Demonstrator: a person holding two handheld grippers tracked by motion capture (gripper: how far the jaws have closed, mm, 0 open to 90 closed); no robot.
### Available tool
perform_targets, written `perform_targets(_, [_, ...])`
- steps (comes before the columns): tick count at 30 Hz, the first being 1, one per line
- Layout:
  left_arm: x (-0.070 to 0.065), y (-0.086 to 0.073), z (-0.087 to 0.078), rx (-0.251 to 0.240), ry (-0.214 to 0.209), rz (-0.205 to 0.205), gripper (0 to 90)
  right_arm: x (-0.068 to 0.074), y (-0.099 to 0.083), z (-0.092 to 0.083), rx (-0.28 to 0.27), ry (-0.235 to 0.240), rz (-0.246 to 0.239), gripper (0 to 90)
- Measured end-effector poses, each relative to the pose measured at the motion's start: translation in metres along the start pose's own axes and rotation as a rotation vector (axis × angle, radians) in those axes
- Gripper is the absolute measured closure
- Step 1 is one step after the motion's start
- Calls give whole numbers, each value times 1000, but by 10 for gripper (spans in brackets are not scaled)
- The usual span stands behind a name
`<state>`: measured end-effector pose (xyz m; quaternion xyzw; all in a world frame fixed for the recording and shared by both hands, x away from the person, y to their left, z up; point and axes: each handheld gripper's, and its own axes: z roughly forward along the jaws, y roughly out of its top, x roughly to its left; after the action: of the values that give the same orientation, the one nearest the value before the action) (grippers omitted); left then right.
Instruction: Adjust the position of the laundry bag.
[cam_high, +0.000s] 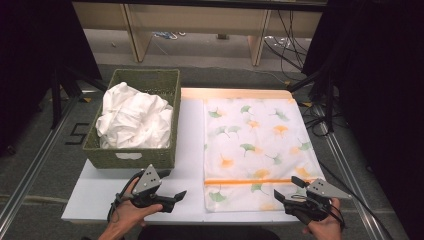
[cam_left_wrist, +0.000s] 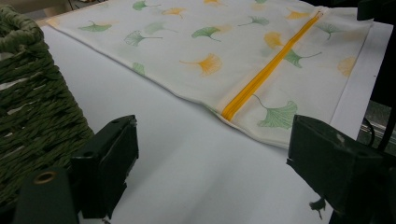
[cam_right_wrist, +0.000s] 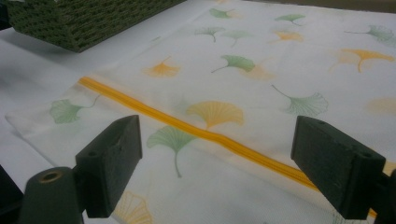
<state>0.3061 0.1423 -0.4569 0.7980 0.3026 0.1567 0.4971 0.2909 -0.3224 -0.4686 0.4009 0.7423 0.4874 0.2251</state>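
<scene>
High view, near edge of the bench: left hand-held gripper hovers over bare white board in front of the basket, jaws spread wide, nothing between them; right hand-held gripper sits at the near right corner, jaws equally wide and empty, tips just over the near hem of the pillowcase. Pillowcase lies flat on the right half of the bench, ginkgo-leaf print, orange zipper running across it close to the near edge. Likely thin, light, floppy cotton, no stiffness, will sag and fold when lifted; not fragile, not slippery. Best grip looks like the near hem or corners beside the zipper, where the seam adds thickness; pinch low and flat to catch the cloth. Farther back on the left, woven green basket holds a crumpled white cloth, soft and bulky, well apart from the pillowcase.
</scene>
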Motion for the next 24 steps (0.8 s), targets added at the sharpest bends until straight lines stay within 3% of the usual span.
perform_targets(3, [0,1,1,-3,-8,5,158,-1,1,-2,24,-6,0,175])
perform_targets(6, [0,1,1,0,-1,5,158,0,-1,1,3,22,35,176])
perform_targets(7, [0,1,2,1,-1,4,158,-2,0,0,8,7,11,176])
perform_targets(8, [0,1,2,2,-2,6,158,0,-1,0,0,9,44,176])
perform_targets(10, [0,1,2,1,-4,4,158,0,-1,-2,32,-4,44,176])
perform_targets(11, [-1,1,3,-1,-6,2,157,-2,-1,-1,31,5,29,176])
perform_targets(14, [-2,1,3,1,-10,10,158,1,-1,-1,17,2,49,178])
perform_targets(15, [-2,2,3,-1,-14,23,158,-1,0,0,8,2,15,178])
perform_targets(17, [-2,2,4,-3,-17,21,158,-1,0,-1,27,-6,9,179])
perform_targets(18, [-4,2,5,2,-12,-1,158,-1,0,-1,31,-4,4,179])
perform_targets(21, [-4,3,14,21,-18,-1,157,2,-1,-3,50,-12,64,181])
perform_targets(23, [-3,5,20,21,-29,-6,158,-3,0,-2,56,-10,42,184])
perform_targets(24, [-4,5,24,22,-31,-43,159,-4,-1,-2,54,-27,42,188])
